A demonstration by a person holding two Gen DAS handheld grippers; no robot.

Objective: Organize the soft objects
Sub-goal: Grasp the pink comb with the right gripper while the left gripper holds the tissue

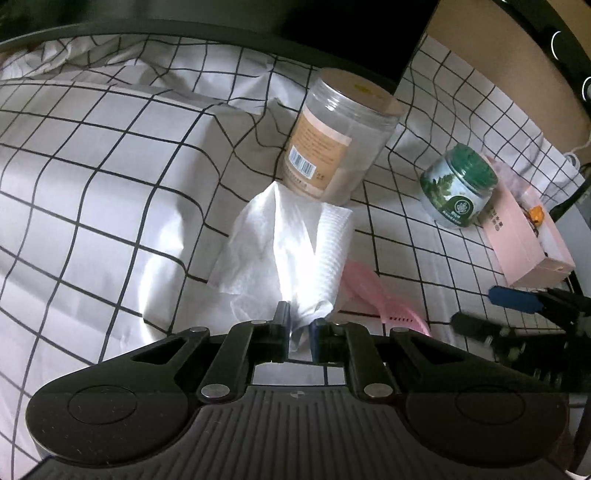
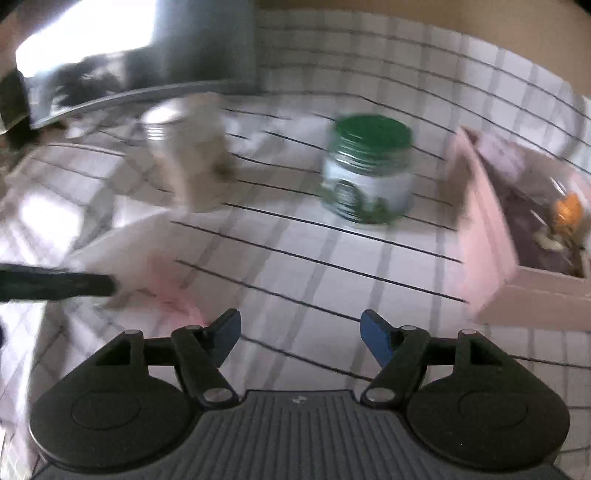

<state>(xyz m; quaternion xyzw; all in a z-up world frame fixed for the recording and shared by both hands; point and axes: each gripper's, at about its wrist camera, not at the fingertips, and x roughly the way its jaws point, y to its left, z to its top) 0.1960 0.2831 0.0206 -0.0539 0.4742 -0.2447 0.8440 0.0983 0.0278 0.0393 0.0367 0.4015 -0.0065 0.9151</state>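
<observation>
A white cloth with a black grid (image 1: 110, 155) covers the whole work surface and lies rumpled into folds toward its far edge. Behind that edge runs a dark curved rail (image 1: 147, 31), and beyond the cloth's far right corner stands a tan wall (image 1: 491, 48). Light falls brightly across the cloth's left part, while the area behind the rail stays dark.

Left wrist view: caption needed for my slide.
Left gripper pinches white tissue on checked cloth, near two jars.
</observation>
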